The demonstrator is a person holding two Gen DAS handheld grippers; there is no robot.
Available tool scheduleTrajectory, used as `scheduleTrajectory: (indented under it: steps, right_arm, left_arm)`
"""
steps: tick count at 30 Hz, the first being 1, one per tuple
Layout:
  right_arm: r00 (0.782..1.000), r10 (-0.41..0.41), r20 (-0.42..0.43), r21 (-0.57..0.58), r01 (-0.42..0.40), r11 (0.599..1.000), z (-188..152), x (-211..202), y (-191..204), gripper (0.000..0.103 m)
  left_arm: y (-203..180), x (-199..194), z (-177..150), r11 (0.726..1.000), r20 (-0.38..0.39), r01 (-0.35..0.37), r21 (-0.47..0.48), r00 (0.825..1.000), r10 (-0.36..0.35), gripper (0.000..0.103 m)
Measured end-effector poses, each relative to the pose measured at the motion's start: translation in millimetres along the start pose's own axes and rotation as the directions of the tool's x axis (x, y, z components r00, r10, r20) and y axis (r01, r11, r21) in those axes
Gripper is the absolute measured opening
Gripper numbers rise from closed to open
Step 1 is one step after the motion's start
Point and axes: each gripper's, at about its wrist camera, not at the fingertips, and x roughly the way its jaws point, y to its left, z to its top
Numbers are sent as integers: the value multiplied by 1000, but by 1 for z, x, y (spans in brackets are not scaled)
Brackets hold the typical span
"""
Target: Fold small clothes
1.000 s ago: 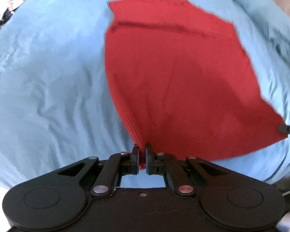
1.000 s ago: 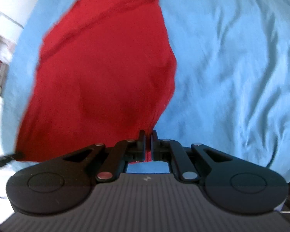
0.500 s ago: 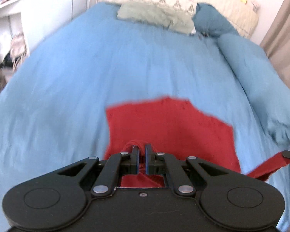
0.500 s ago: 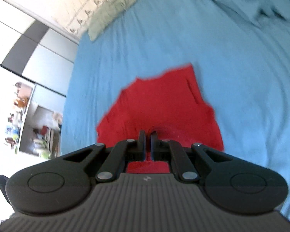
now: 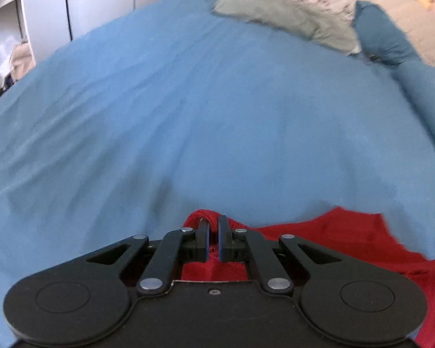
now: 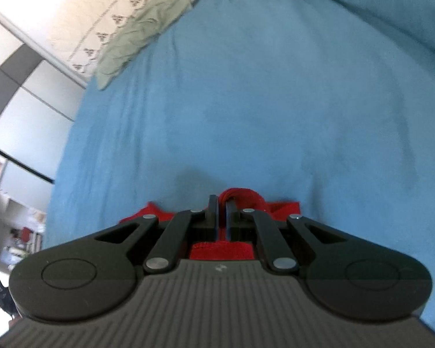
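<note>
A small red garment (image 5: 348, 240) lies on the blue bedsheet (image 5: 217, 116), mostly under and behind both grippers. My left gripper (image 5: 213, 221) is shut on a bunched red edge that pokes out past its fingertips. In the right wrist view my right gripper (image 6: 221, 203) is likewise shut on a bunched edge of the red garment (image 6: 243, 197), with more red cloth showing to either side beneath the fingers. Most of the garment is hidden by the gripper bodies.
The blue bedsheet (image 6: 261, 101) stretches ahead toward a pale green pillow (image 5: 275, 17) and a blue pillow (image 5: 382, 40) at the headboard. A rolled blue duvet (image 5: 426, 101) runs along the right side. White wardrobe doors (image 5: 101, 5) stand at the left.
Both grippers have carried their red edges forward over the garment toward the headboard. The spread red cloth that filled the views earlier has dropped below and behind the fingers.
</note>
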Motion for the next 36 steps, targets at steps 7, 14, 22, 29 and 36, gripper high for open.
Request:
scheduleTrajectory:
  steps: [7,14,22,29,36]
  right_arm:
    - [997,-77,3,-46,77,996,-1,41,-4,19]
    - [995,-80,52,-181,88,980,2,22,18,89]
    - [997,29,69,-391,0,920,-50,-42,47,101]
    - [998,-52,-29,-471,32,882,-123,-13,42,101]
    - [997,-82,-12,-432,69,899,-144,3,23,102]
  left_arm:
    - [-7,32,-2,999,-29,-46,-22,999,46,7]
    - [-10,-5,5,998,61,-60,6,996,59,73]
    - [-33,-77,-68,984,67,94,153,992,-105,103]
    - [-43,-34,-130,974,-93,80,214,994,-61,103]
    - [-48,-29,-145,970,-76,56,236,996,-39,103]
